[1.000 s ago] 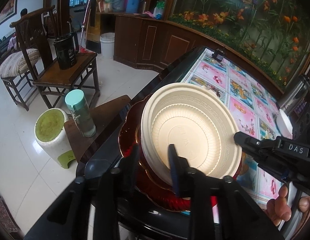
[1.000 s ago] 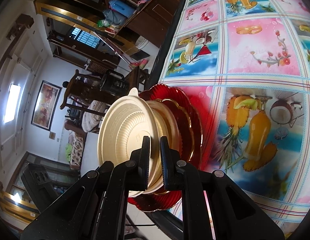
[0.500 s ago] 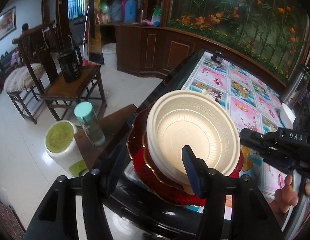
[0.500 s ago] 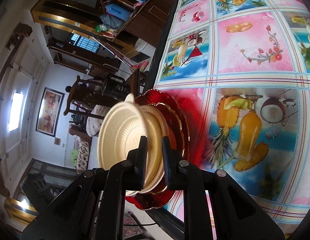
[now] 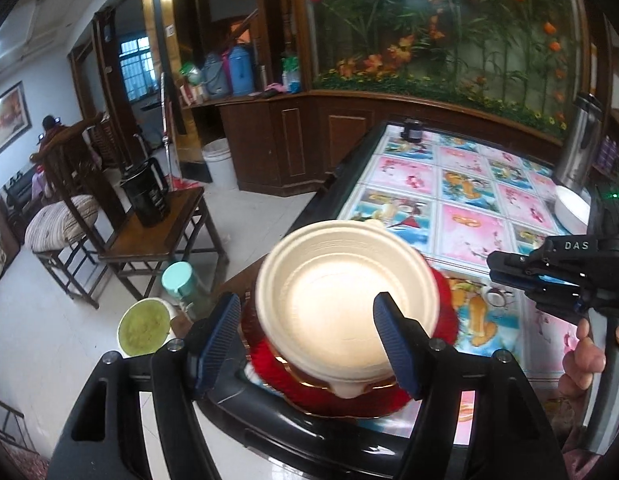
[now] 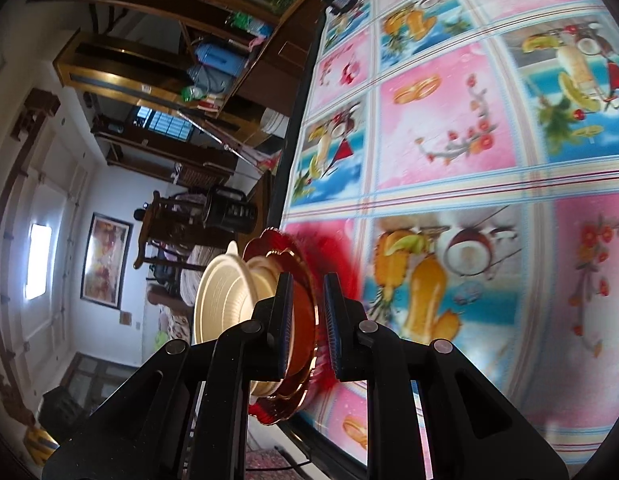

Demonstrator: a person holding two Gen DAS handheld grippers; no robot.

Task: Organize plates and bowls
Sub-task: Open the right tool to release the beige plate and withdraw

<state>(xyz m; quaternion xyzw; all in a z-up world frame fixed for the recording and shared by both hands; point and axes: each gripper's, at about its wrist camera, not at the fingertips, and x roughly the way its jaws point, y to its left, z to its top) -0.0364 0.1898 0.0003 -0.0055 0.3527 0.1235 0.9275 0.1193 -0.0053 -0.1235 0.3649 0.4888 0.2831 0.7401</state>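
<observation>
- While its jaws are opening, my left gripper (image 5: 305,300) tilts downward, pads either side of the stack, touching nothing.
- One cream bowl (image 5: 345,292) sits on two gold-rimmed red plates (image 5: 445,312) at the counter's (image 5: 465,200) near edge.
- My right gripper (image 5: 491,264), nearly clenched and empty, points leftward just beside the stack.

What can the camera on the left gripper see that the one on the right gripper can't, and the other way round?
Only the left view shows the right gripper from outside, a hand on its handle, a steel flask and a teal-capped bottle. Only the right view shows the stack side-on, red plates between its narrow jaws. Both show the cream bowl on the red plates and the tablecloth.
</observation>
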